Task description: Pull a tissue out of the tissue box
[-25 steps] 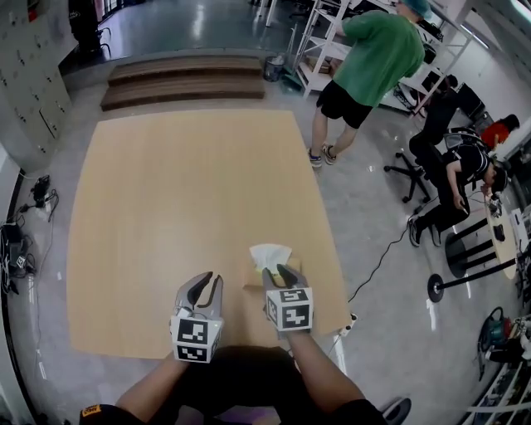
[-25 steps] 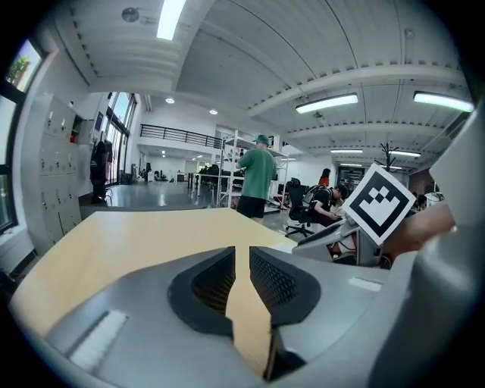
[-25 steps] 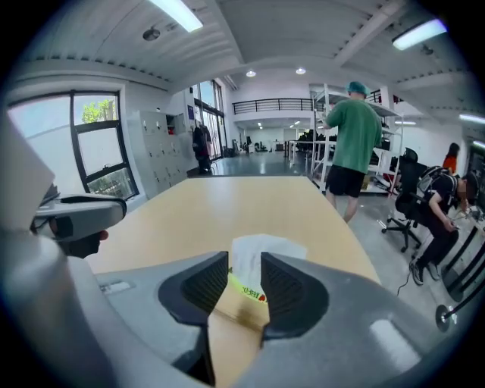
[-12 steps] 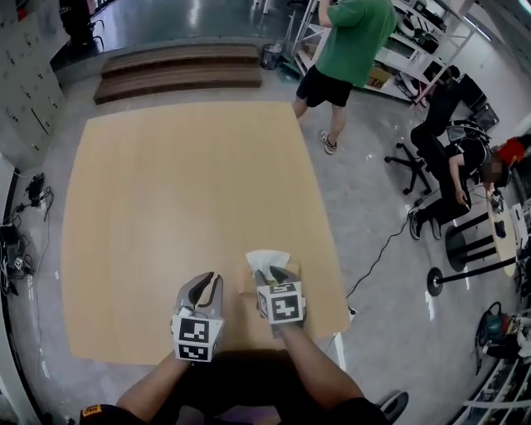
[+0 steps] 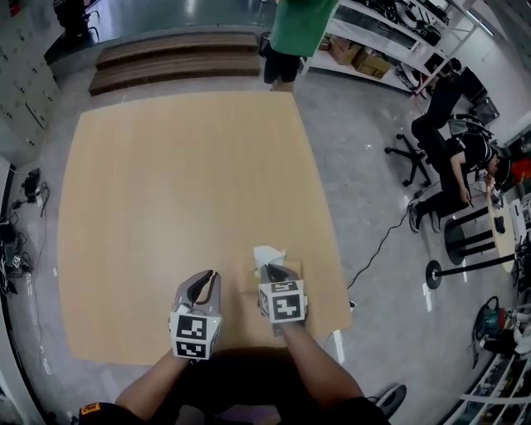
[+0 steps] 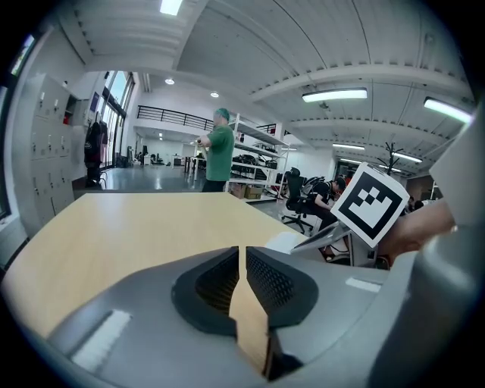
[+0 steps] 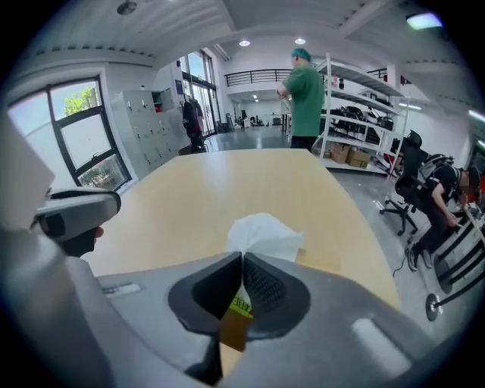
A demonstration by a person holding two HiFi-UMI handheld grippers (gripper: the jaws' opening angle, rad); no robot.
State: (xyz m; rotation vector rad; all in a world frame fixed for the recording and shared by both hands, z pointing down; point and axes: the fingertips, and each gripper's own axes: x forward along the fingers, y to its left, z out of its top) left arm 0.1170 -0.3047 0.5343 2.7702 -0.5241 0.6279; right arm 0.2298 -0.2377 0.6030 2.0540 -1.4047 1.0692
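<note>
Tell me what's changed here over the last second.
The right gripper sank onto the tissue, and its fingers are closing on it. The person in green walked along to the table's far end. The left gripper stayed shut and empty beside it; the tissue box has not moved.

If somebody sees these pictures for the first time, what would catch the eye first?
A crumpled white tissue stands up from a brown cardboard tissue box by the near right edge of the large pale wooden table. The right gripper is closing its jaws on that tissue, while the left gripper hovers beside it, shut and empty. A person in a green shirt stands at the table's far end.
</note>
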